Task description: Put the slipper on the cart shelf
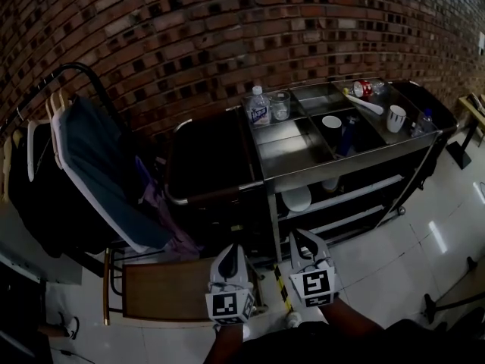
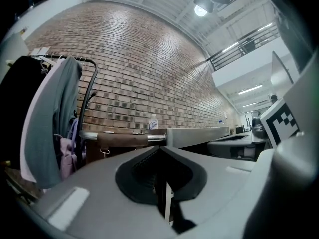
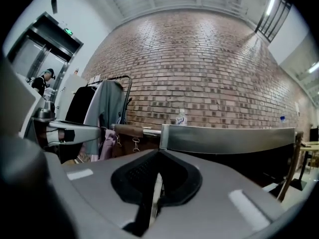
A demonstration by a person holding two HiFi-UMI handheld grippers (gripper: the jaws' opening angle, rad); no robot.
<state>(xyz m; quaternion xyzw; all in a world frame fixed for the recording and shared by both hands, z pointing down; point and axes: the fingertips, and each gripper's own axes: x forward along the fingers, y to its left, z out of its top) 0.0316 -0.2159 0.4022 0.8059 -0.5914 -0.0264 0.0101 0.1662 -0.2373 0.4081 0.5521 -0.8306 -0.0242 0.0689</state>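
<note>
No slipper can be made out in any view. The steel cart [image 1: 292, 158] stands against the brick wall, its lower shelves [image 1: 345, 196] facing me; something white and round [image 1: 297, 198] lies on one. My left gripper [image 1: 229, 250] and right gripper [image 1: 301, 238] hover side by side low in front of the cart. Both are shut with nothing between their jaws. In the left gripper view the left gripper [image 2: 160, 151] points at the cart's rim [image 2: 199, 135]. The right gripper [image 3: 158, 154] faces the same steel rim [image 3: 224, 139].
On the cart top stand a water bottle [image 1: 260, 106], a glass jar [image 1: 280, 105], a white bowl [image 1: 331, 121], a mug [image 1: 395, 117] and a red can [image 1: 362, 88]. A clothes rack with a grey garment [image 1: 98, 173] stands left. A low wooden trolley [image 1: 163, 288] sits below it.
</note>
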